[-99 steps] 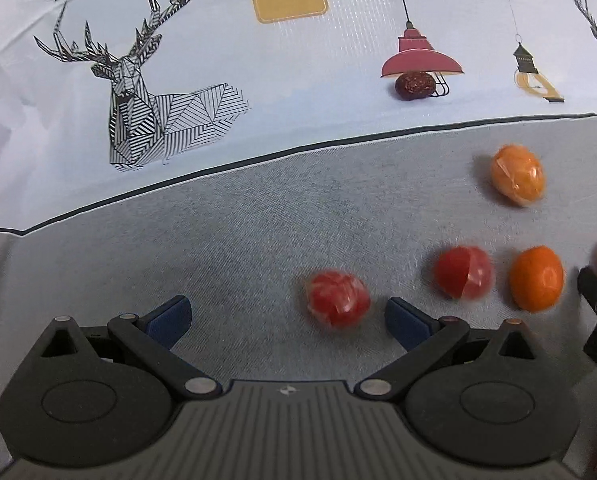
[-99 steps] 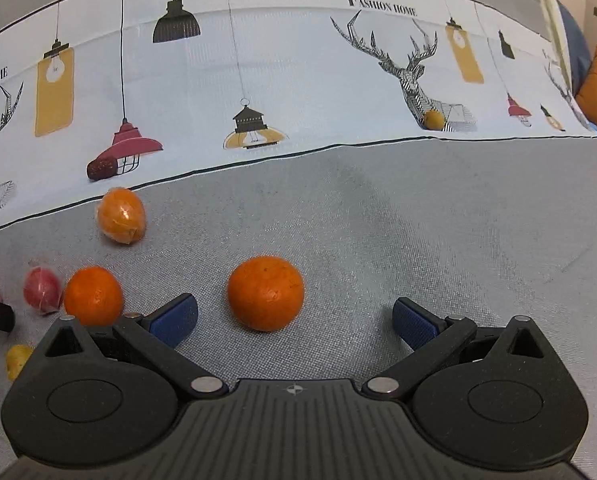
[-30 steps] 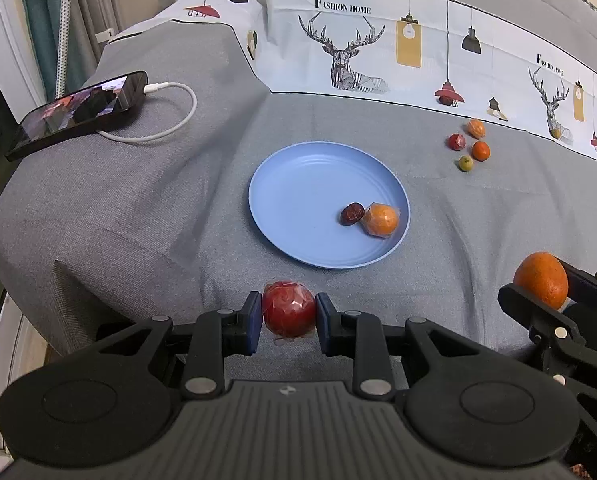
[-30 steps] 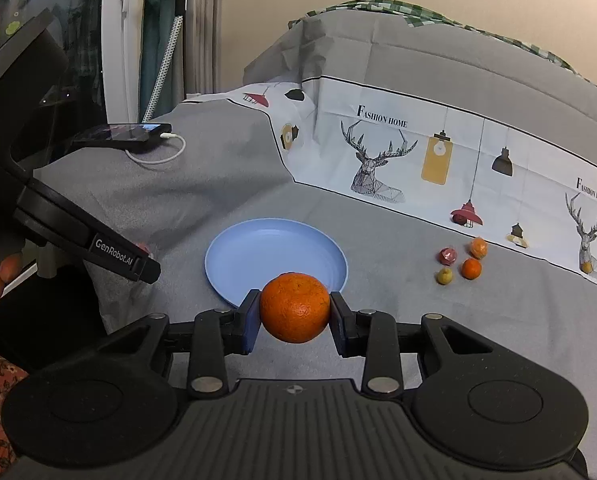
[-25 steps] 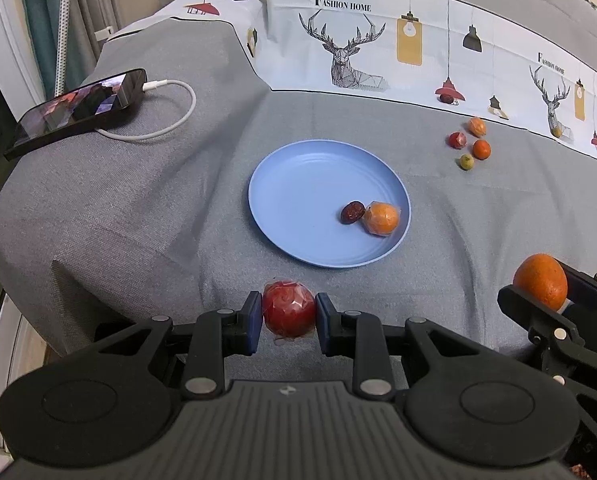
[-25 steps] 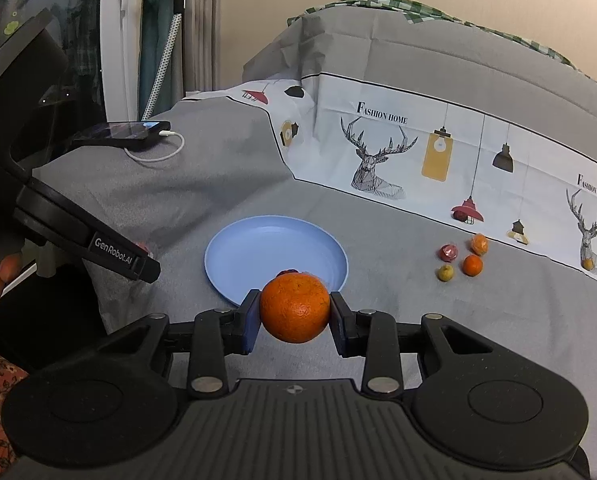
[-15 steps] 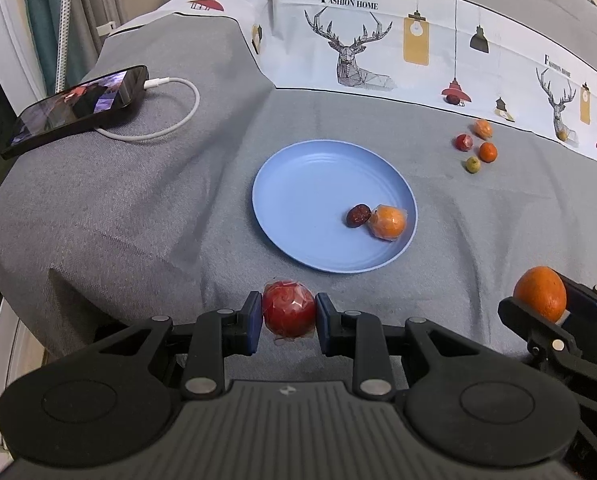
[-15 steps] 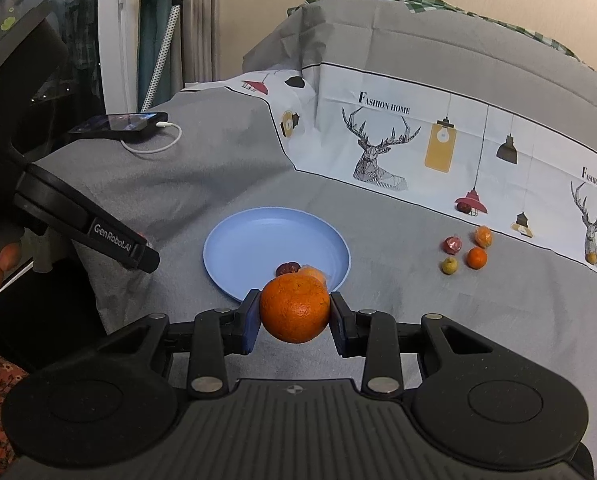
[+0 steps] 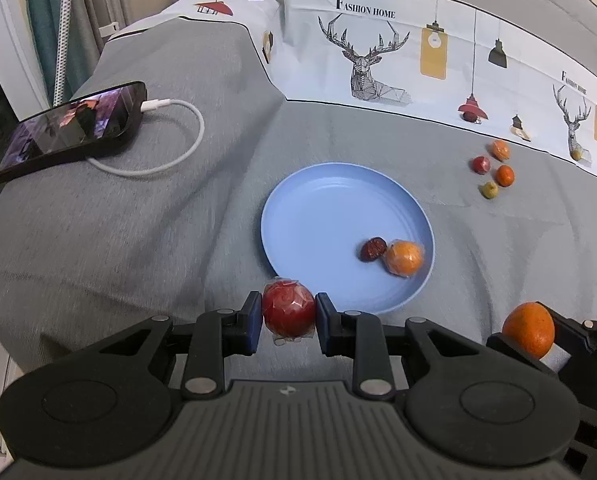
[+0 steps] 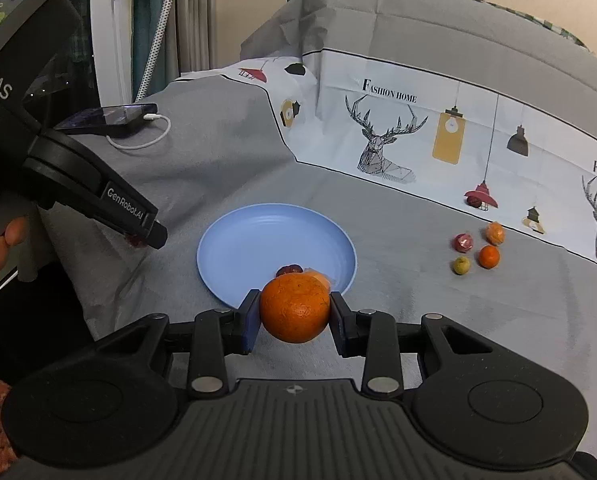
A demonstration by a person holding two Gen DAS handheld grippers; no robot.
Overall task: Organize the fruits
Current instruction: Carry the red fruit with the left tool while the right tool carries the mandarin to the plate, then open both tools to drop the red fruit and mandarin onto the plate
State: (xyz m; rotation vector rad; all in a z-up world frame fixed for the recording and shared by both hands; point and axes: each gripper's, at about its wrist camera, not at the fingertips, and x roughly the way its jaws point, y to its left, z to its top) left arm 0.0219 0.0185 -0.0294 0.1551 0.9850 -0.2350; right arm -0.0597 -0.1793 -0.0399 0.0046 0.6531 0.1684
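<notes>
Grippers (image 9: 289, 317) (image 10: 293, 317) clamping red fruit (image 9: 288, 307), orange (image 10: 294, 307)

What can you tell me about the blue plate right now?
The blue plate is round, shallow, plain light blue and plastic-looking, with a low raised rim. It lies flat on the grey cloth. Near its right edge sit a dark red date and a wrapped orange fruit, close together; the rest is bare.

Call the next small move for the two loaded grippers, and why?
Probably carry the left gripper forward over the round blue plastic plate and release there. It is shut on the wrapped red fruit just short of the near rim; the plate's left half is bare. The right gripper holds the large orange and can follow.
</notes>
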